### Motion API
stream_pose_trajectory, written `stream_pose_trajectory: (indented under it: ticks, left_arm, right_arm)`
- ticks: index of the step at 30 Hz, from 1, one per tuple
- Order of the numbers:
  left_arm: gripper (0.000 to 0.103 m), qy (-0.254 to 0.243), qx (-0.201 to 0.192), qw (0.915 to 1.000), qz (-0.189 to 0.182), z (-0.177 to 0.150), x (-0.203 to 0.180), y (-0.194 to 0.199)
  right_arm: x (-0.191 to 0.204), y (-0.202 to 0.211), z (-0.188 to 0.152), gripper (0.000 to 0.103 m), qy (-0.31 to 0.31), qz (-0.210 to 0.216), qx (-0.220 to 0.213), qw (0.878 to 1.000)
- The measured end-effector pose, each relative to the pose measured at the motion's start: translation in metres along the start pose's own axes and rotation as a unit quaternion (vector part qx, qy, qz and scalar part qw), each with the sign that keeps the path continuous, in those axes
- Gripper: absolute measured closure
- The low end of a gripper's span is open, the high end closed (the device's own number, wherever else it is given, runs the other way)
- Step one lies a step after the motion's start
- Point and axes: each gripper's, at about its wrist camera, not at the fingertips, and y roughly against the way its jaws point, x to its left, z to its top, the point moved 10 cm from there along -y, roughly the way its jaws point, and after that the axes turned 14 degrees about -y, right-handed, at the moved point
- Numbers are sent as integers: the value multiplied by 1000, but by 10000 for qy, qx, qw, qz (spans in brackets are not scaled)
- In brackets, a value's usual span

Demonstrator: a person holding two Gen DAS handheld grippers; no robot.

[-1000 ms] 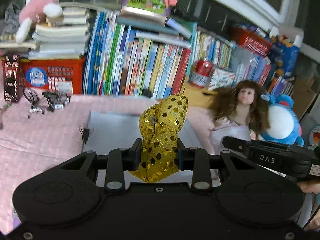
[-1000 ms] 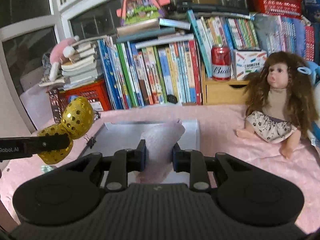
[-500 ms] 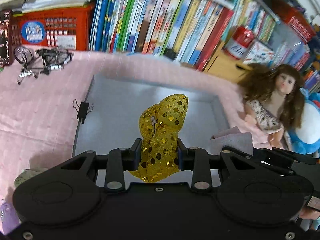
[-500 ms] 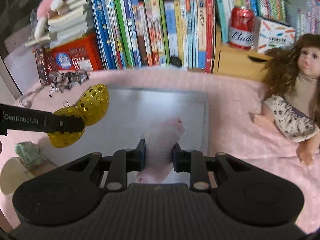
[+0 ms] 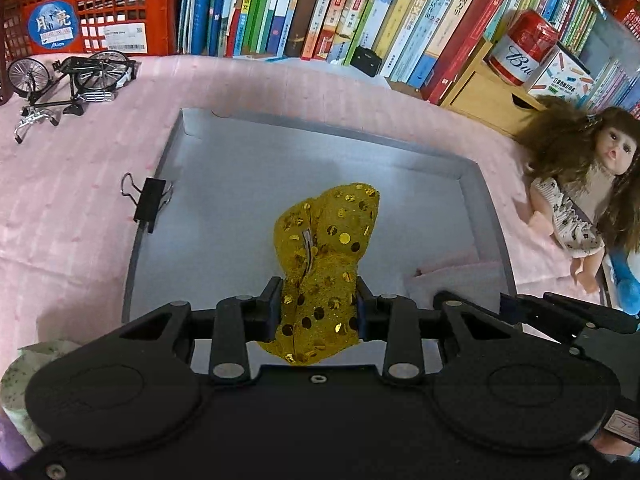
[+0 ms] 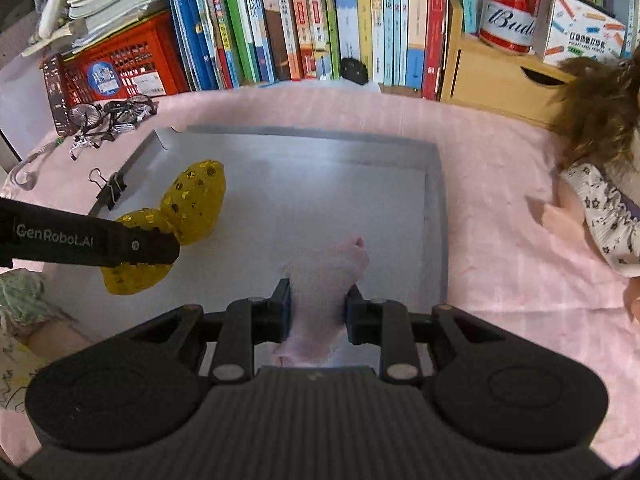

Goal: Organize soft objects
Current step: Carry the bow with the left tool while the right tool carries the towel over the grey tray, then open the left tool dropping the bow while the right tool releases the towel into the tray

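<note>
Left gripper (image 5: pixel 318 306): low centre of the left wrist view, jaws closed tight on the gold sequined cloth (image 5: pixel 326 264); in the right wrist view its arm reaches in from the left edge.
Gold sequined cloth: bunched upright between the left jaws, held above the left half of the grey tray (image 5: pixel 168 184); whether its lower end touches the tray floor cannot be told.
Right gripper (image 6: pixel 318 308): low centre of the right wrist view, jaws closed on the pale pink cloth (image 6: pixel 326 276).
Pale pink cloth: crumpled, standing up between the right jaws, over the near right part of the tray.
Grey tray: shallow, rectangular, lying on the pink cover (image 5: pixel 72 208) of the desk, centre of both views.
Binder clip (image 5: pixel 149 205): black, clipped on the tray's left rim.
Doll (image 5: pixel 588 184): long brown hair, right side of the left wrist view, lying on the pink cover beside the tray.
Toy bicycle (image 5: pixel 68 80): upper left, on the cover, well apart from the tray.
Books (image 5: pixel 328 8): a row standing along the top of the frame.
Red can (image 6: pixel 510 6): upper right, on a wooden box (image 6: pixel 496 76).
</note>
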Motion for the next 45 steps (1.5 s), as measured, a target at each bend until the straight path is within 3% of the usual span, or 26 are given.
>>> stream_pose_trajectory:
  ticks: [22,25,28,37,45]
  left_arm:
    - [64,108,222,9996,-106,-7,3,-25]
    - [62,132,233,9995,-136,-7,4,-27]
    - [58,153,240,9995,-159,-8,4,-28]
    - [45,-44,63,9999,-73,-3,2,-9]
    - [41,-174,-205,9995,-146,-3,-3,22]
  right_arm:
    - [0,-12,1,65,-24,4,87,10000]
    - [1,-13,1,61,-1,-18,92,10000]
    - [-1,-13,1,48,-28,-10,92,10000]
    - [-8,-3,8,38,-292,100,2,9995]
    - [-8,31,17,25,-316,252,-394,9984]
